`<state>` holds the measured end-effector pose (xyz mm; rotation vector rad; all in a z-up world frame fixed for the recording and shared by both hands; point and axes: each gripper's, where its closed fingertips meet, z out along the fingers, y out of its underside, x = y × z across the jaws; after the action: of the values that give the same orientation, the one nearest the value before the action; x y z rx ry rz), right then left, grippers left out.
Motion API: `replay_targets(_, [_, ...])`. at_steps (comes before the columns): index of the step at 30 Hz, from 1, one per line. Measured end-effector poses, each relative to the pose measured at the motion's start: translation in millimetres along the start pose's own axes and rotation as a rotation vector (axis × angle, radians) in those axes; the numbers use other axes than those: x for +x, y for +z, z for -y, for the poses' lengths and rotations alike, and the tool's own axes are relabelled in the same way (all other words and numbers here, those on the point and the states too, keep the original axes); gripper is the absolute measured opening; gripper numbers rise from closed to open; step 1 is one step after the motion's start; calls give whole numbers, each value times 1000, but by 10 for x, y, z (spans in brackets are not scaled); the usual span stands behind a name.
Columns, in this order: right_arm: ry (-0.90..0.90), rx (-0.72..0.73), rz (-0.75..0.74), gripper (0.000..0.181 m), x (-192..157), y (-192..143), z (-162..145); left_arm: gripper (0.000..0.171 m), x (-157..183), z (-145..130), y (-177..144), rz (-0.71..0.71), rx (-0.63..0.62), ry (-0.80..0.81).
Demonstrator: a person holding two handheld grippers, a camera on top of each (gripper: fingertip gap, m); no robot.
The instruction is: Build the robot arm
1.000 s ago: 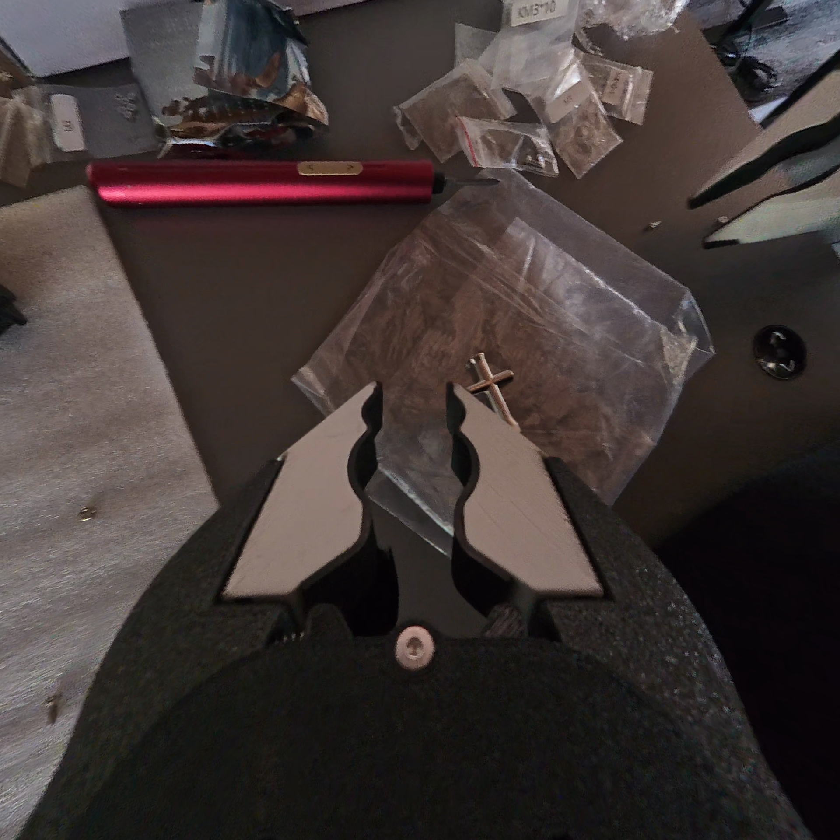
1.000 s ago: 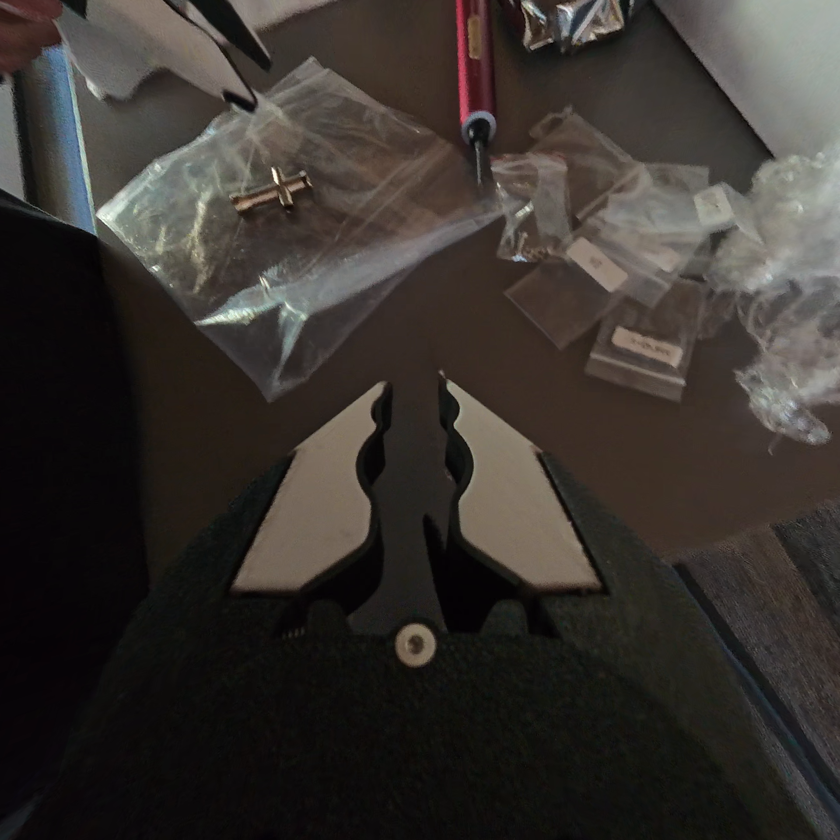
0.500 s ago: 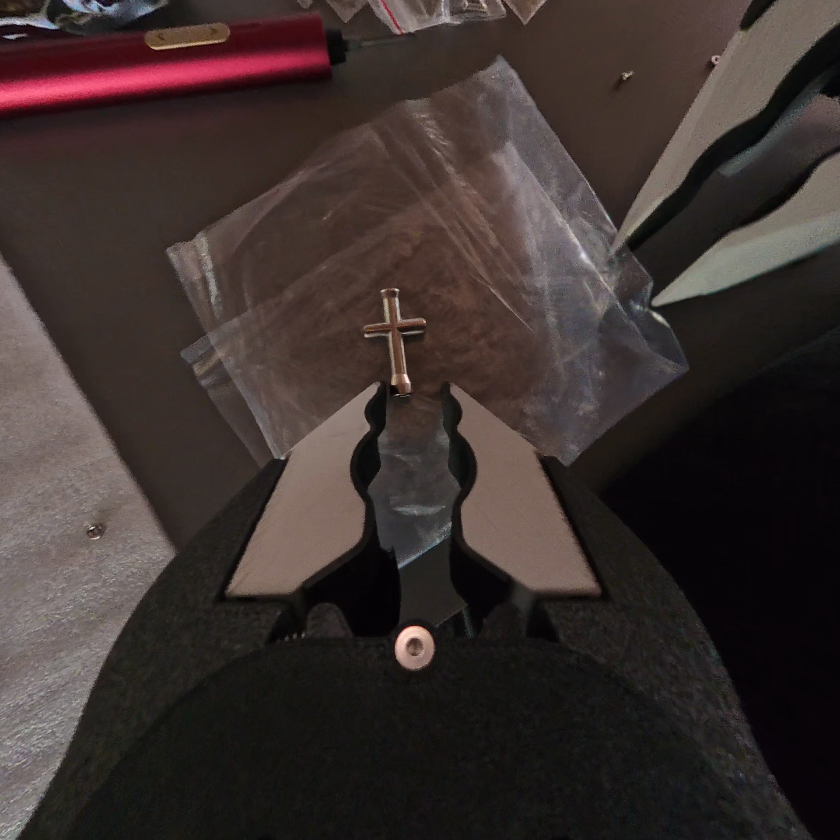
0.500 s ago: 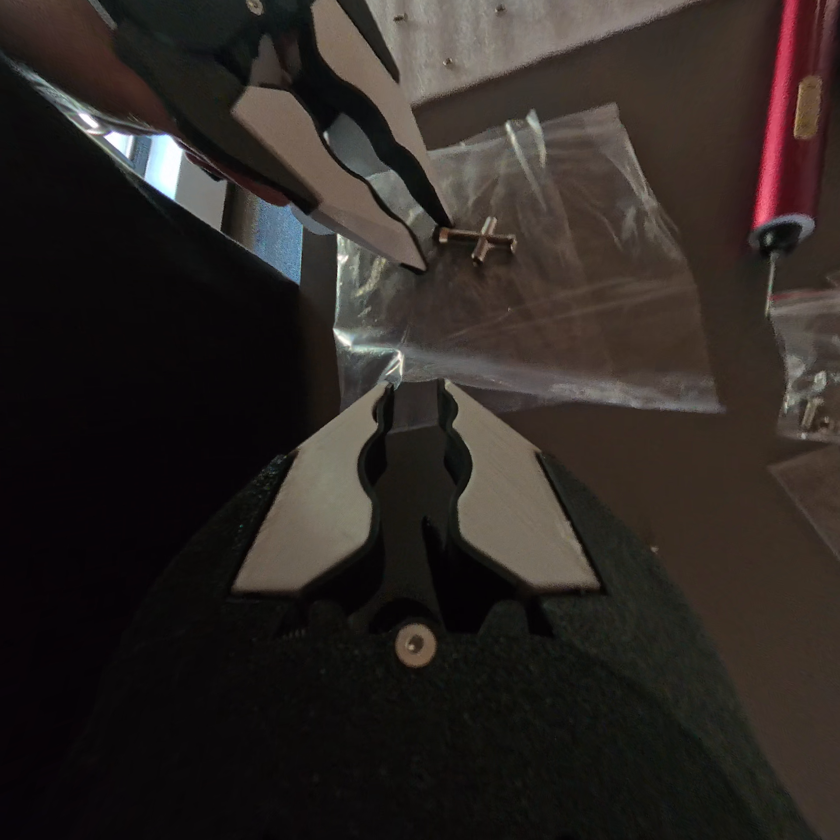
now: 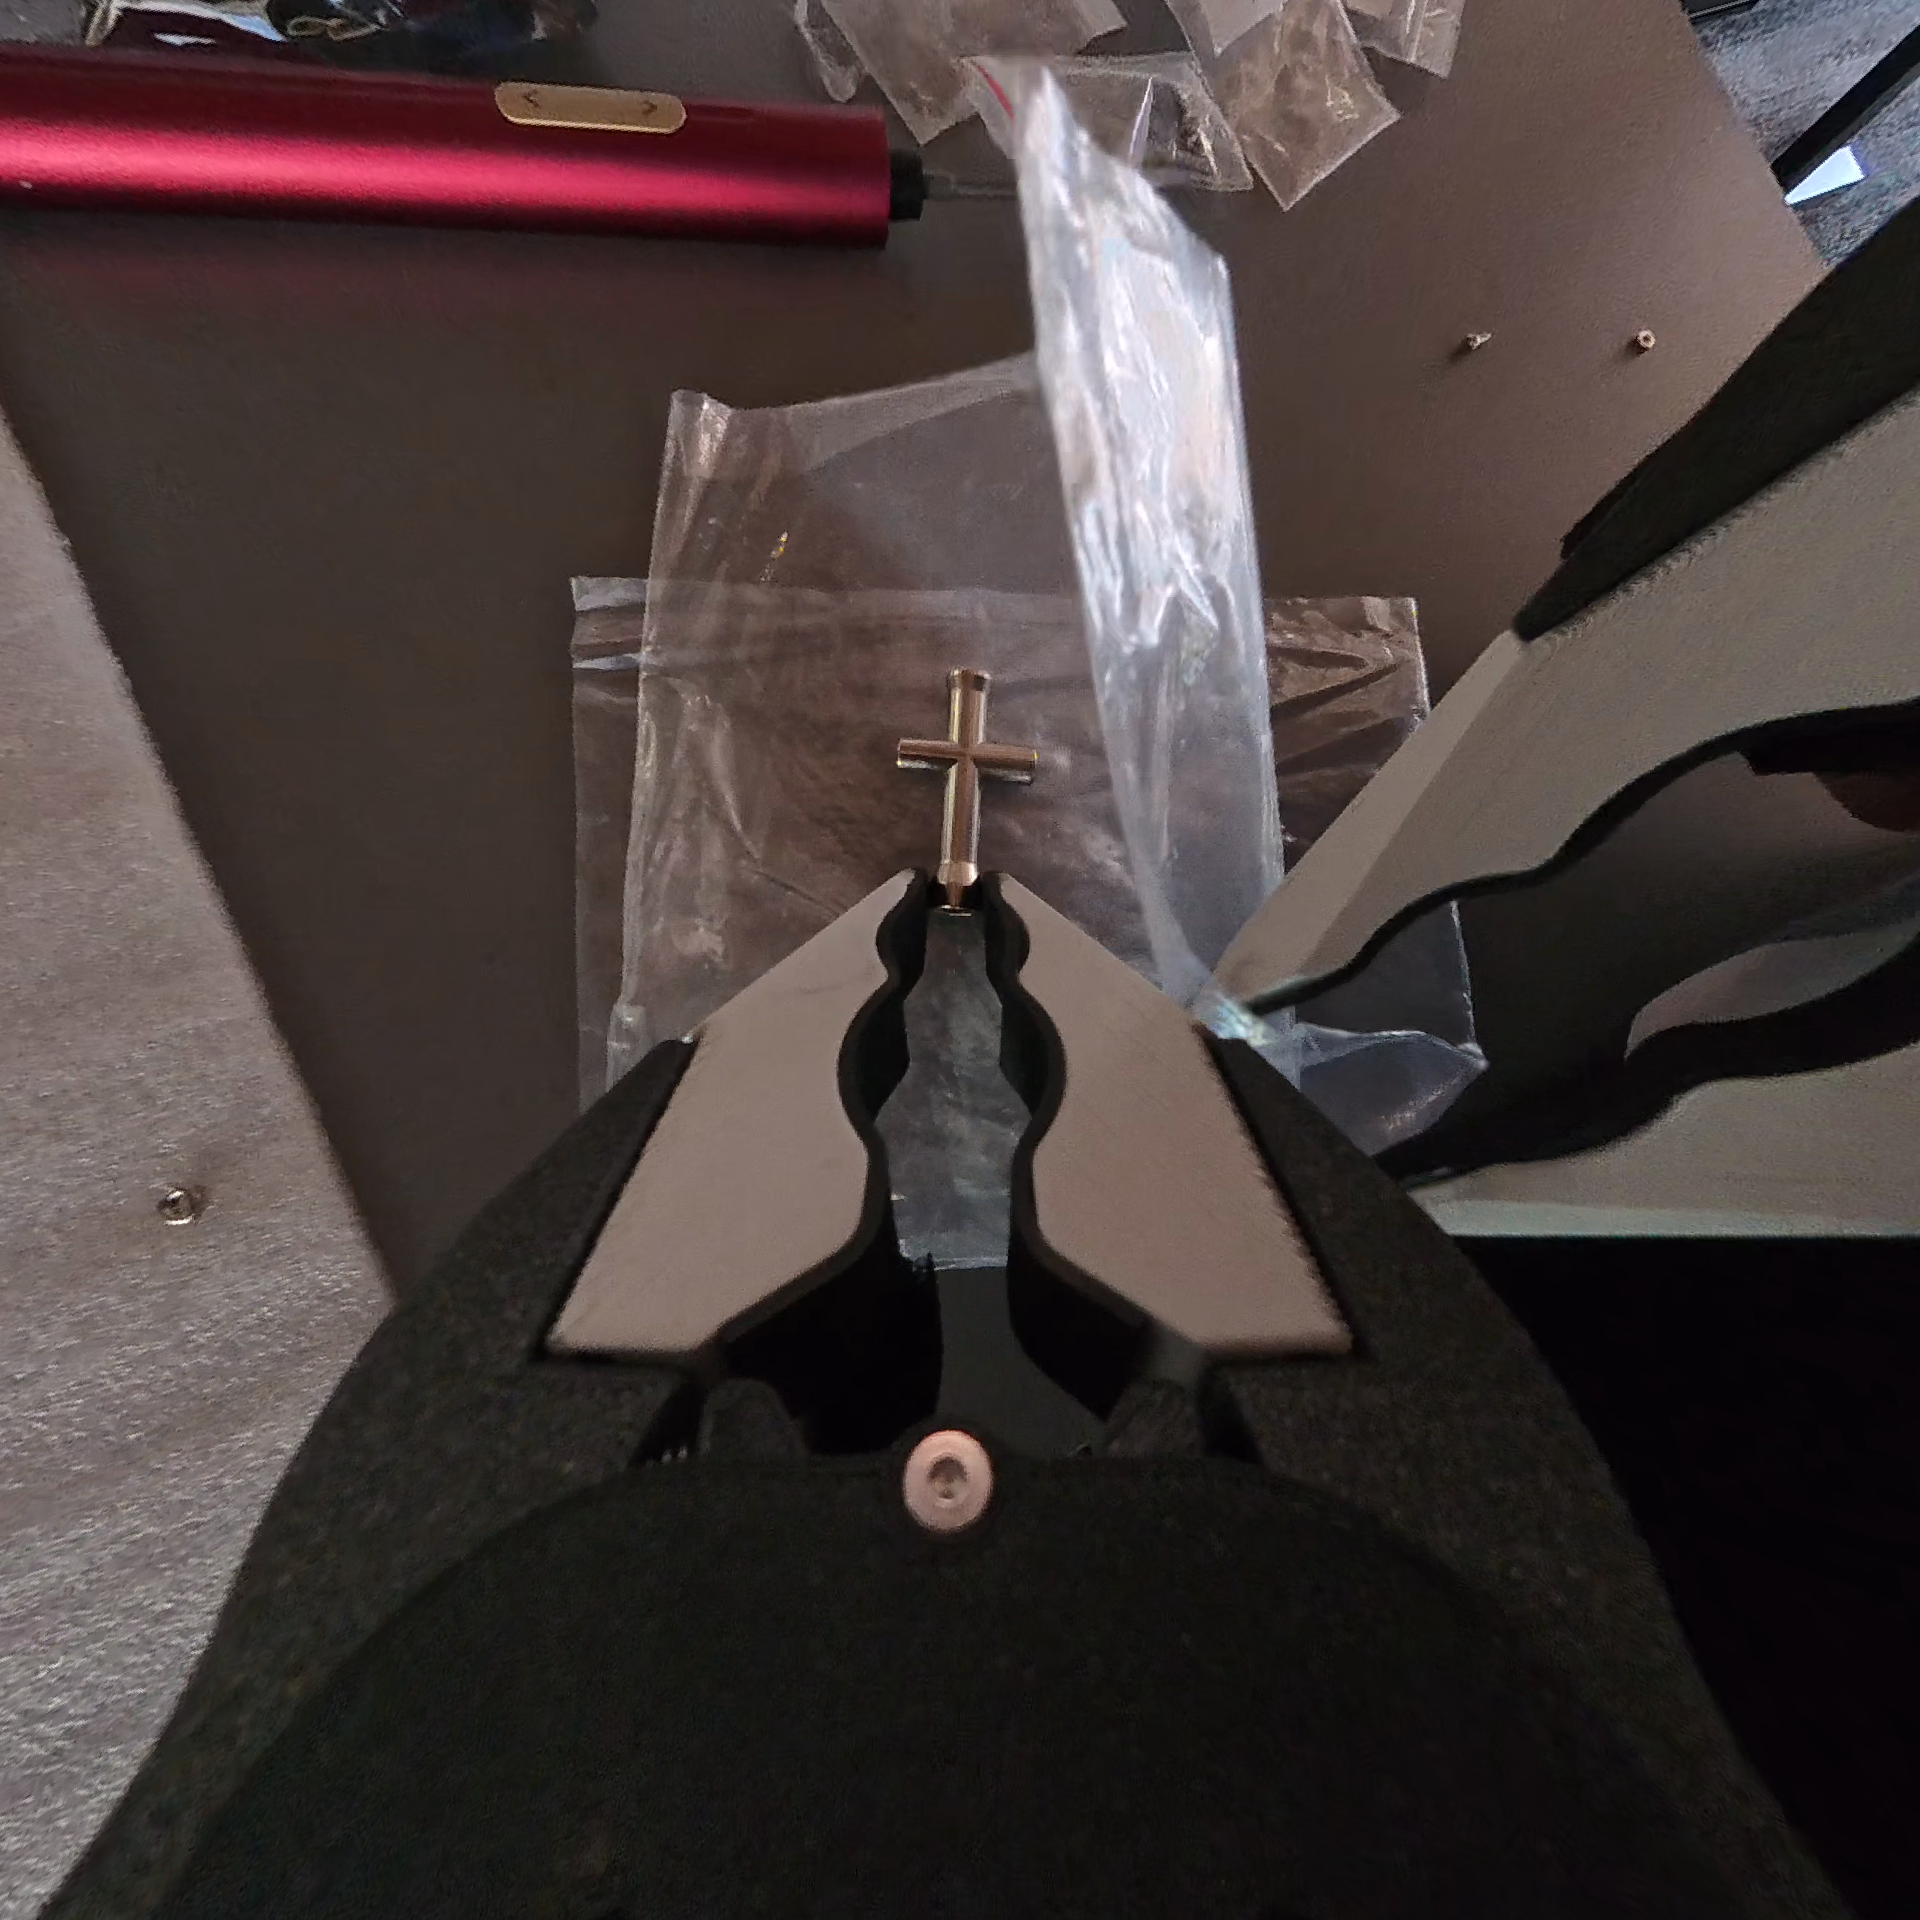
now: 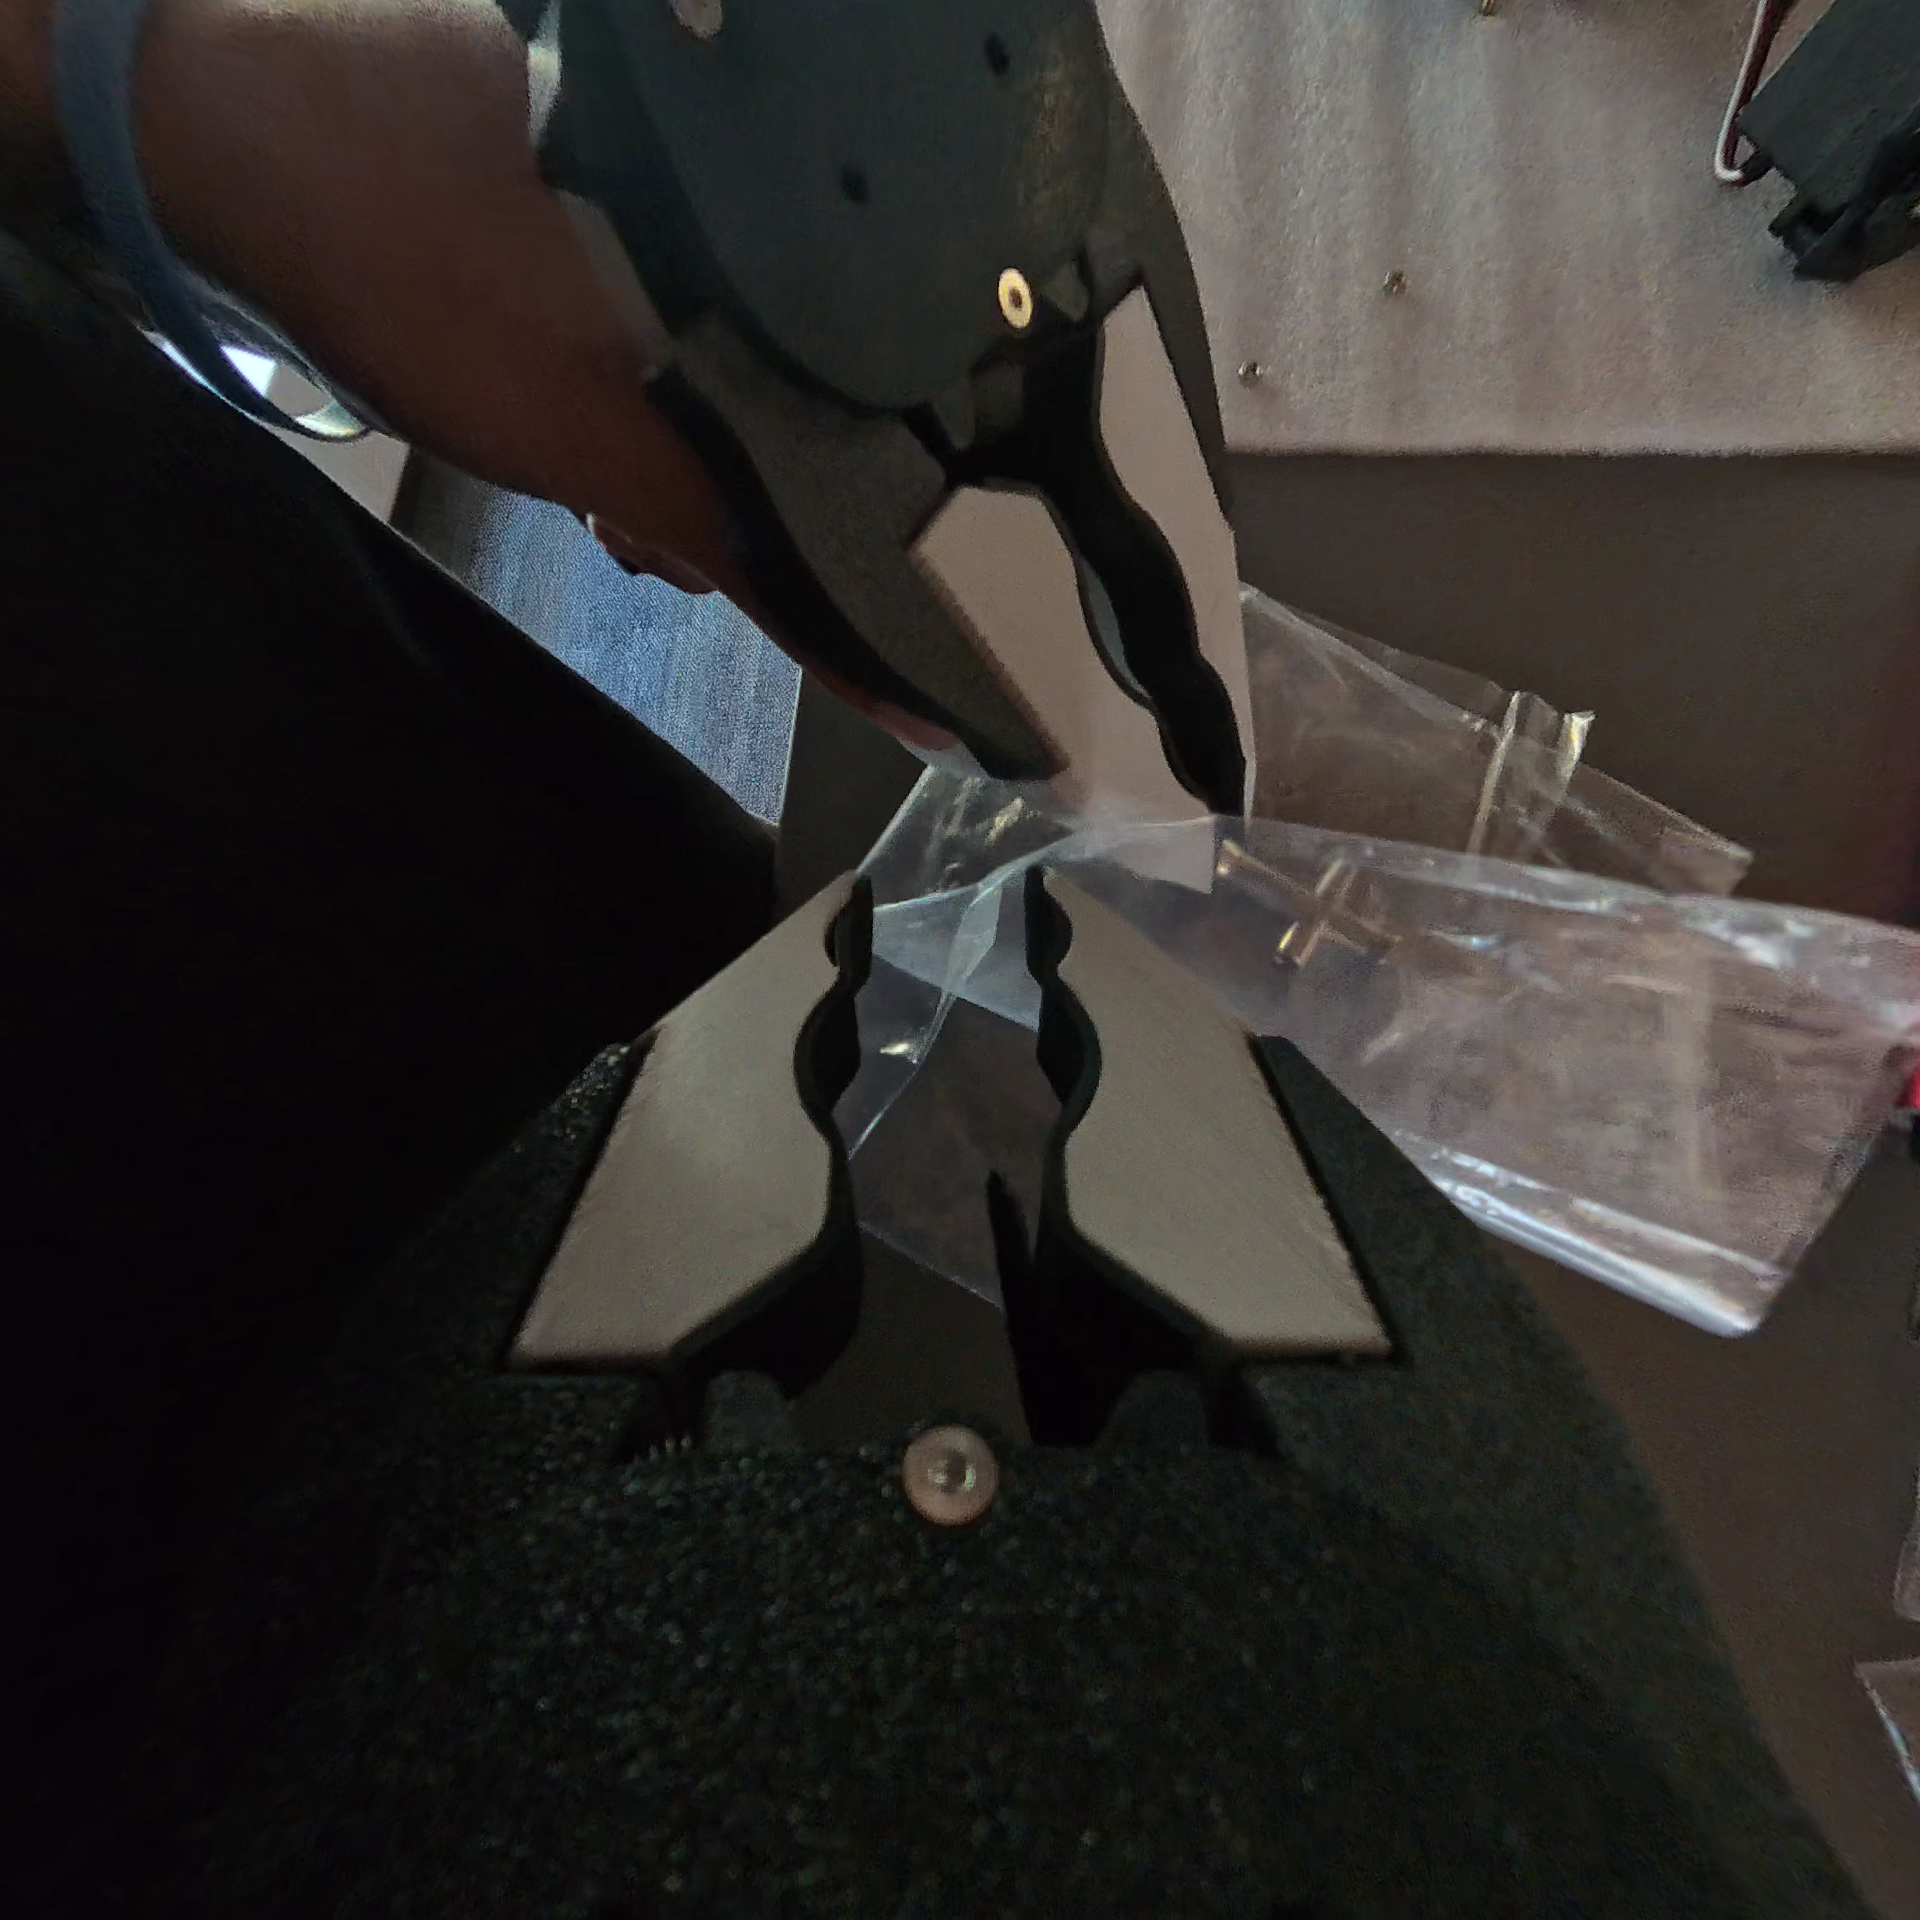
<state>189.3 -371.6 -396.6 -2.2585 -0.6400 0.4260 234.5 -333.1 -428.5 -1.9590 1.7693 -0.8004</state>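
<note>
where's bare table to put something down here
Bare table lies between the grey foam mat, the red screwdriver and the clear bag. A smaller patch, bar two tiny screws, sits right of the bag. The small bags crowd the far edge.

Quick tally. One cross wrench (image 5: 961,764), small and shiny. Big clear plastic bags (image 5: 790,727) under and around the wrench: at least two, overlapping, so I can't swear to a third. One red electric screwdriver (image 5: 447,156) well beyond the wrench. Small zip bags (image 5: 1299,114) of hardware past it too, five or so, since the pile runs off the edge. Loose screws (image 5: 1475,338): two on the brown table (image 5: 364,520) up right of the wrench, and about three on the one grey foam mat (image 5: 125,935) left of it. Two grippers: left gripper (image 5: 956,883) and right gripper (image 6: 951,883).
</note>
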Motion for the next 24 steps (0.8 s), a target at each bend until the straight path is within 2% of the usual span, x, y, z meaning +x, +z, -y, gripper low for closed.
replay_targets(10, [16,8,-19,29,21,-64,-12,9,-41,7,-11,17,8,0])
replay_targets(17, [174,-51,40,37,-62,-89,-283,9,-163,139,-122,27,105,-140])
replay_targets(18, [198,-61,34,34,-60,-72,-323,9,-186,168,-153,30,123,-155])
replay_targets(20, [220,-82,-13,14,-19,-48,-390,9,-246,219,-229,43,152,-171])
replay_targets(22, [210,-74,-48,2,-2,-78,-386,10,-324,279,-338,61,185,-179])
replay_targets(24, [208,-34,-108,0,88,-191,-319,10,-404,362,-493,70,235,-196])
